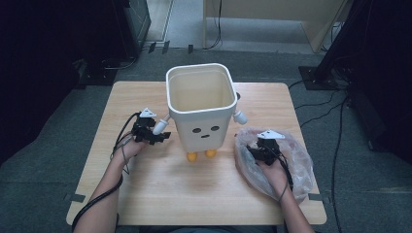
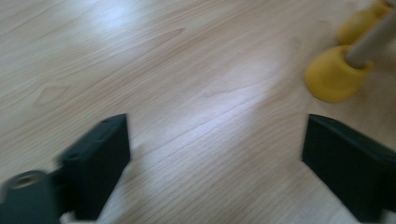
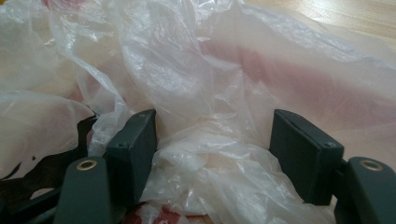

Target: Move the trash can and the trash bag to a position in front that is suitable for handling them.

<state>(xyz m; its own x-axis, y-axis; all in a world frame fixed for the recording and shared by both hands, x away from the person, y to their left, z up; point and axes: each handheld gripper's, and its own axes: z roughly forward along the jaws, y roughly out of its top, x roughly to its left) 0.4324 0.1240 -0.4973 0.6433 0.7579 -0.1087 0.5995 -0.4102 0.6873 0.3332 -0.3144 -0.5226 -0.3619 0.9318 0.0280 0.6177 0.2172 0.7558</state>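
Observation:
A white bin shaped like a character (image 1: 200,104), with a face, small arms and yellow feet (image 1: 192,156), stands upright at the middle of the wooden table (image 1: 194,194). My left gripper (image 1: 158,137) hovers just left of it, beside the bin's arm (image 1: 160,125). In the left gripper view the left gripper (image 2: 215,140) is open over bare wood, with a yellow foot (image 2: 334,77) ahead to the right. My right gripper (image 1: 256,151) rests in a crumpled clear plastic bag (image 1: 301,160). In the right gripper view the right gripper (image 3: 212,126) has its jaws wide apart, with loose bag film (image 3: 187,70) bunched between them.
The bin looks empty inside. Cables (image 1: 335,111) run over the grey floor right of the table, and dark equipment stands at both back corners. Bare tabletop lies in front of the bin between my hands.

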